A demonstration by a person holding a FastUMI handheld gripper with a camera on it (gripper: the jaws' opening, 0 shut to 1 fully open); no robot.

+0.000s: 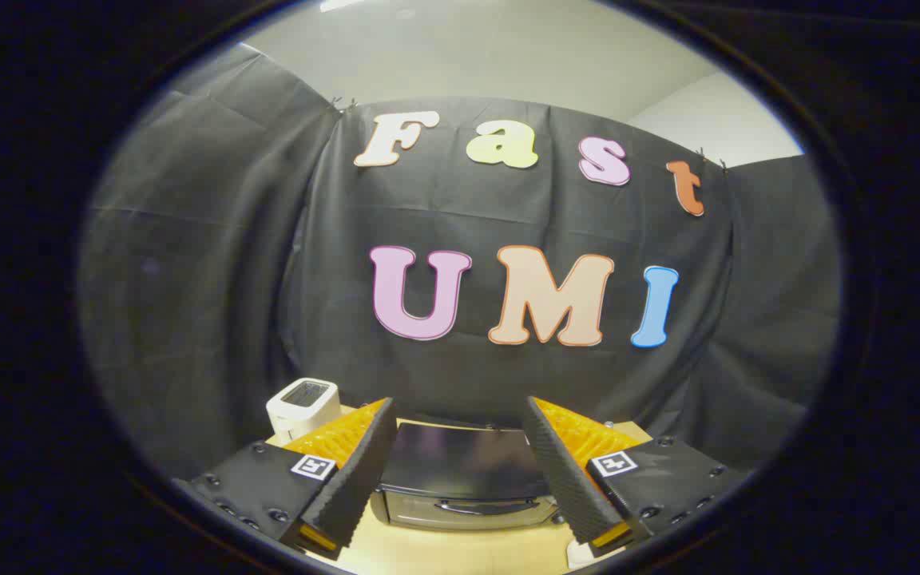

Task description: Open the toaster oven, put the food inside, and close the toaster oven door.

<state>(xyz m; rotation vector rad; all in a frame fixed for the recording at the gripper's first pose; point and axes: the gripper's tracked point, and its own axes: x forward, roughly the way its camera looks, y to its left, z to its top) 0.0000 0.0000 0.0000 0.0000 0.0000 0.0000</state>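
The toaster oven (pixel 460 471) is a dark box with a silver front, standing on the wooden table (pixel 452 551) just ahead of my fingers and seen between them. Its door is closed, and the handle (pixel 485 506) runs across the upper part of the front. My gripper (pixel 460 435) is open and holds nothing; the left finger (pixel 352 479) and the right finger (pixel 568 479) have black ribbed pads with orange backs. They frame the oven from above.
A small white appliance (pixel 303 406) with a dark top stands on the table to the left, behind the left finger. A white object's corner (pixel 580 557) shows at the table's near edge under the right finger. Black cloth closes off the booth behind the table.
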